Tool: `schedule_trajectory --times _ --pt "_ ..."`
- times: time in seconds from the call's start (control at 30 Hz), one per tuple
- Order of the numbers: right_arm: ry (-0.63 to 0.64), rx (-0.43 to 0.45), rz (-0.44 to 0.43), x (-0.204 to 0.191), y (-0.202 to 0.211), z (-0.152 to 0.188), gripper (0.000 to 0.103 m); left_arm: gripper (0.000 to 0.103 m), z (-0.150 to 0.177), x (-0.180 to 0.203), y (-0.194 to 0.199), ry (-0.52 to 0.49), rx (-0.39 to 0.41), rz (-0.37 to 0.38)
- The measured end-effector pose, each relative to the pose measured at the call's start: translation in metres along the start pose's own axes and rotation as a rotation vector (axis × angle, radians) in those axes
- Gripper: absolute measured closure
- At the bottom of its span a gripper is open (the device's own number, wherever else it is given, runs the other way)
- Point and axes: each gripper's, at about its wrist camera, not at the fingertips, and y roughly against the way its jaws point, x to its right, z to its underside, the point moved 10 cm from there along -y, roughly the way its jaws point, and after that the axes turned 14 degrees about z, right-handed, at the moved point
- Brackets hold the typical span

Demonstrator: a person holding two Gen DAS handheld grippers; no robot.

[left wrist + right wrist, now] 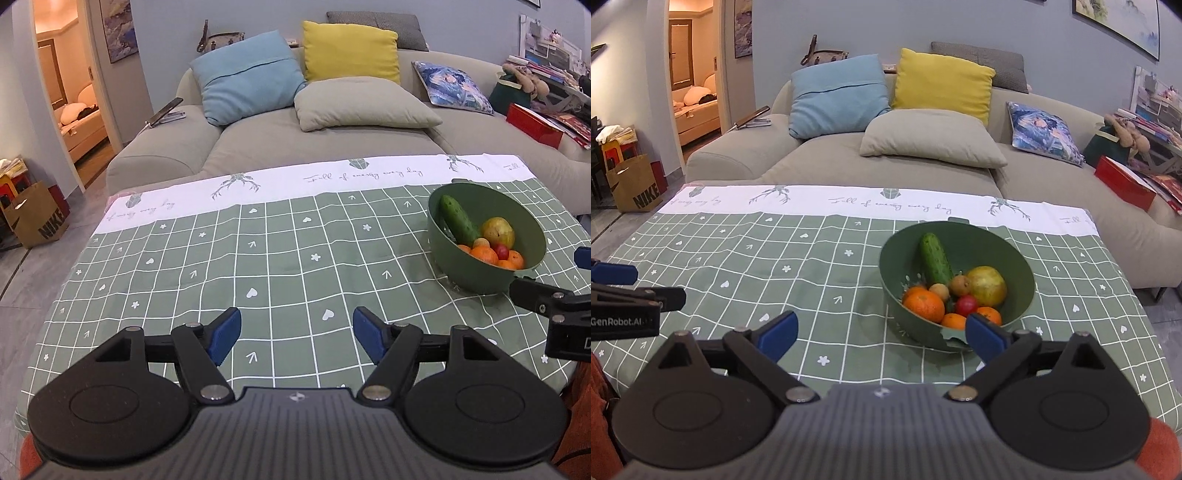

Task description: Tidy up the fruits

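Looking along the left gripper (296, 338), its blue pads stand wide apart over a green checked tablecloth (258, 266) with nothing between them. The cloth's white border carries cursive writing that reads roughly "Full of energy every day". A green bowl (461, 280) sits on the cloth far to the right, holding a cucumber (459, 218), a yellow-green fruit (498, 230), oranges (484, 255) and a small red fruit (501, 252). A brown paper bag (37, 218) marked "NIKE" stands on the floor at left, and a sofa (280, 144) with cushions lies beyond the table. In the right wrist view, the right gripper (881, 334) is also spread wide and empty; its right pad (986, 338) is just in front of the bowl's (905, 258) near rim, though whether they touch is unclear. The cucumber (935, 258) leans against the bowl's far side, with an orange (924, 304) nearest the camera. At the left edge the other gripper's body (624, 317) shows the label "GenRobot.AI". The "NIKE" bag (635, 188) appears again at the left.
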Motion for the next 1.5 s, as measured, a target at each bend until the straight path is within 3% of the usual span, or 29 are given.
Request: schedule_trajectory --times 1.5 --pt "0.049 0.003 -0.008 -0.0063 0.0003 0.0011 0.009 0.022 0.0005 -0.0081 0.0003 0.026 -0.013 -0.009"
